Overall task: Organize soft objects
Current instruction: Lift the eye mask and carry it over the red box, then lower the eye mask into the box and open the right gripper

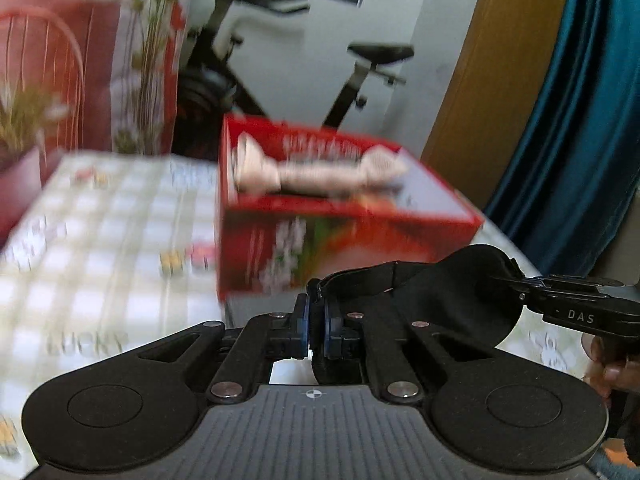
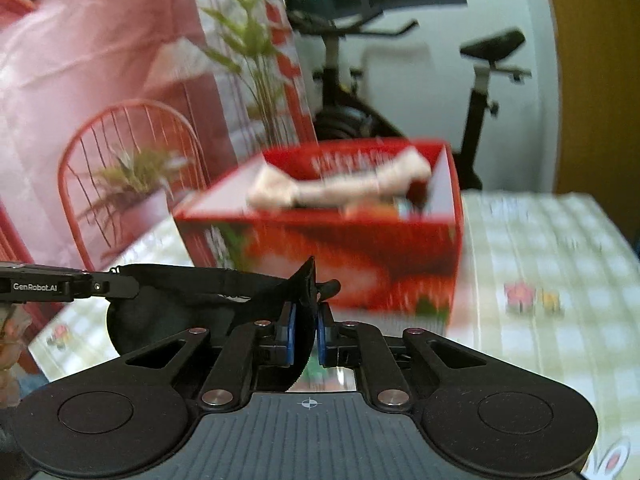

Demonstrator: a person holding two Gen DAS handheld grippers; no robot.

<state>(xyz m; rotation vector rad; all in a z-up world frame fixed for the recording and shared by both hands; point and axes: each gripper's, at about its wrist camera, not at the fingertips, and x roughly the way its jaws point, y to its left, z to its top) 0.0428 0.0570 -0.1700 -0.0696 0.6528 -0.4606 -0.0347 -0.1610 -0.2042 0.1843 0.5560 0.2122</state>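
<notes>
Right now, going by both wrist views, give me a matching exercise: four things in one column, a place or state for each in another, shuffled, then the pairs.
Things:
1. black soft item
2. bone-shaped plush
3. red box
4. exercise bike

Places or states:
A. standing on the checked tablecloth
B. behind the table, by the wall
C. lying inside the box
D. clamped between both grippers' fingers

Pairs: 1-D, 2-C, 3-A, 4-B

A lived-in room of a home. An exercise bike (image 2: 476, 92) stands against the white wall beyond the table's far edge, a red wire-backed chair (image 2: 132, 168) waits at its side, and a checked cloth printed with little cartoons covers the table (image 2: 552, 248). Pink floral curtains (image 2: 100, 60), teal drapes (image 1: 580, 120) and a potted plant (image 2: 136, 184) add to it.
</notes>
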